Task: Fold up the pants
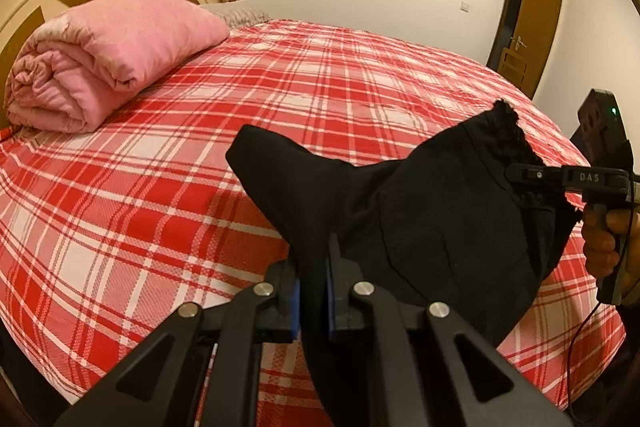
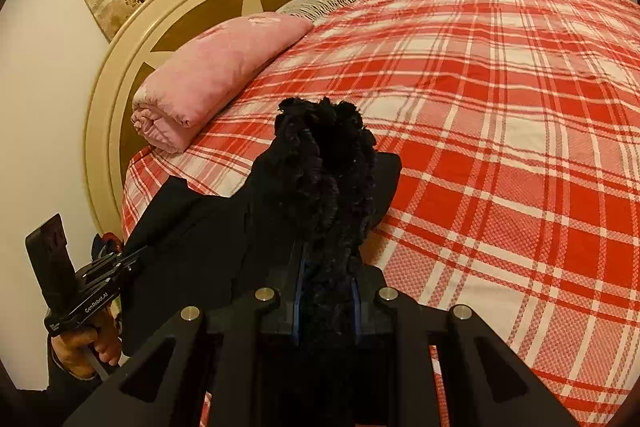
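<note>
Now, with my left tongs (image 1: 314,291) pinching one part of the black pants (image 1: 420,211) at lower centre and my right tongs (image 2: 326,301) clamped on what looks like the fuzzy waistband, I should spread them taut and lower them flat onto the plaid bed (image 1: 160,195).

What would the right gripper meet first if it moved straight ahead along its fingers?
Beyond the black pants clamped in the right gripper, probably the plaid bedspread; depth is unclear.
</note>
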Demonstrator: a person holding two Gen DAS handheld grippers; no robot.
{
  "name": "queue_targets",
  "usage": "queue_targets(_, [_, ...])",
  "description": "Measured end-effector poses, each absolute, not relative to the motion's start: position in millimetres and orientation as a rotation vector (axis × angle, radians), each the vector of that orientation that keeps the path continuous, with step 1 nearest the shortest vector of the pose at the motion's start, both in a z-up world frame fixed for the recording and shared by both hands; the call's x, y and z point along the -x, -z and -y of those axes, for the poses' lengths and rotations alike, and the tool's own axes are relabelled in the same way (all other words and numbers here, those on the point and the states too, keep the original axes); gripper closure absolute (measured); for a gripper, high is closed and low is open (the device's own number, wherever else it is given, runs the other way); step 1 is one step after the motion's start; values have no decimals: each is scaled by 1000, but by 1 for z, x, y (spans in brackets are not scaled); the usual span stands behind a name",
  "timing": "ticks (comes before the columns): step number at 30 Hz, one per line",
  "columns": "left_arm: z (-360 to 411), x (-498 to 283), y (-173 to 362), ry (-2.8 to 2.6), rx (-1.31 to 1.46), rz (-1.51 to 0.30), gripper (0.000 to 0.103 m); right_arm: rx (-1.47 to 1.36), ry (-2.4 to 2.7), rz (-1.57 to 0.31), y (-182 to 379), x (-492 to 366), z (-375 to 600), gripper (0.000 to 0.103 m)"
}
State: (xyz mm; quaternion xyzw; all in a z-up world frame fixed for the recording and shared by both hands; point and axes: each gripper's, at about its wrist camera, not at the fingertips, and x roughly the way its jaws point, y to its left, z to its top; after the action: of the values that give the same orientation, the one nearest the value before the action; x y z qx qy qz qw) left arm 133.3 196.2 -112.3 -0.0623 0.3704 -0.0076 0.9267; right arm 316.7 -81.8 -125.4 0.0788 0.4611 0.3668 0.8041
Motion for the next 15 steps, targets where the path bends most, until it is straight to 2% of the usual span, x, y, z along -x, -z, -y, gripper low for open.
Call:
queue_targets(3, [-193,-137,123,-7,87,-779,79,-152,-761,-1004,134,-320,82,83])
queue_targets(4, [-192,-138,126,-13,74,-785,72,-155,-753,-1018,138,-322,83,82])
queue_targets(7, [-196,-139,135,-23,80,-803,68,-167,-733,-1043,148,-328,87,78])
queue_targets(9, [-199,-140,138,-29,80,-805,60,-173,-721,-1053,152,-331,89,75])
queue_targets(11, [-201,-139,140,-52,72,-797,44,-180,-716,-1058,155,-333,91,73])
queue_targets(15, [-209,-141,147,-66,86,-794,33,-177,-701,-1060,159,-336,92,68])
